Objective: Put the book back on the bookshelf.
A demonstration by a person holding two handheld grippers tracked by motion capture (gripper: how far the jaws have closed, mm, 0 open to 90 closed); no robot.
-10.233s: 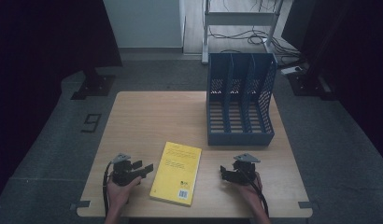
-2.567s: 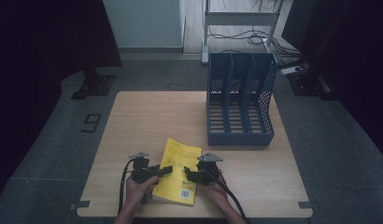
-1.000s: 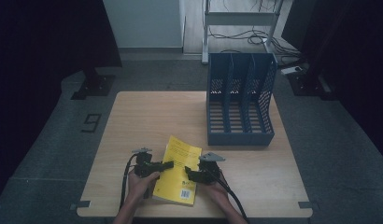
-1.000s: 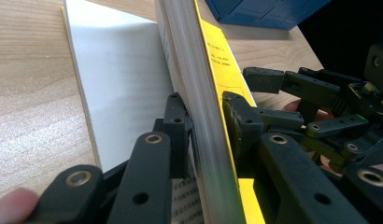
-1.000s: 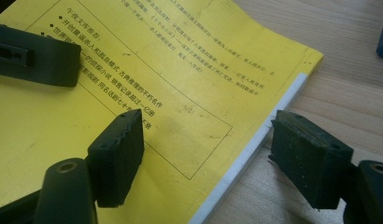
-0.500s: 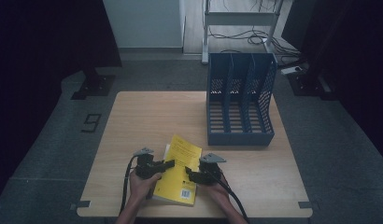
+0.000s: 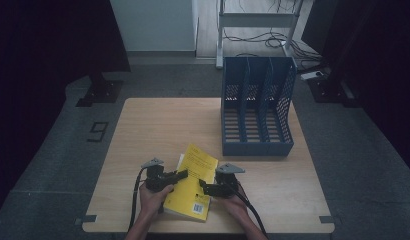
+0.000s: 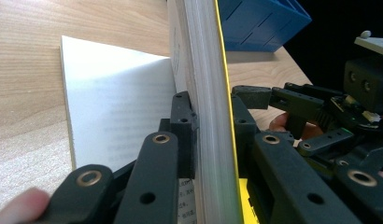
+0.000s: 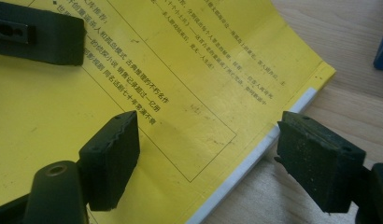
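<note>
Left gripper (image 8: 208, 140): jaws closed hard on the block of pages and yellow cover of the book (image 7: 193, 180), taken at its left-hand edge. One jaw lies under the pages, the other on the cover. The loose bottom sheet (image 8: 115, 121) is not in the grip; it lies flat on the table.

Right gripper (image 9: 208, 154): jaws wide open, nothing held. One pad rests over the yellow cover, the other stands off the book's right edge above bare wood. It straddles that edge without pinching it.

Book: near the front edge of the table (image 7: 158, 125), on the person's side of the blue file rack (image 7: 255, 110) and well apart from it. The edge of the book nearest the rack appears lifted; the edge nearest the person rests on the table.

Handling, as judged: a paperback of moderate thickness, light enough for one gripper but limp. The cover already curls near the corner in the right gripper view. Glossy cover may slip against the pads. Held by one edge only, the page block will likely sag and fan open. Best hold: a deep pinch across the full thickness, near the spine or mid-edge, with the second gripper on the opposite edge.
</note>
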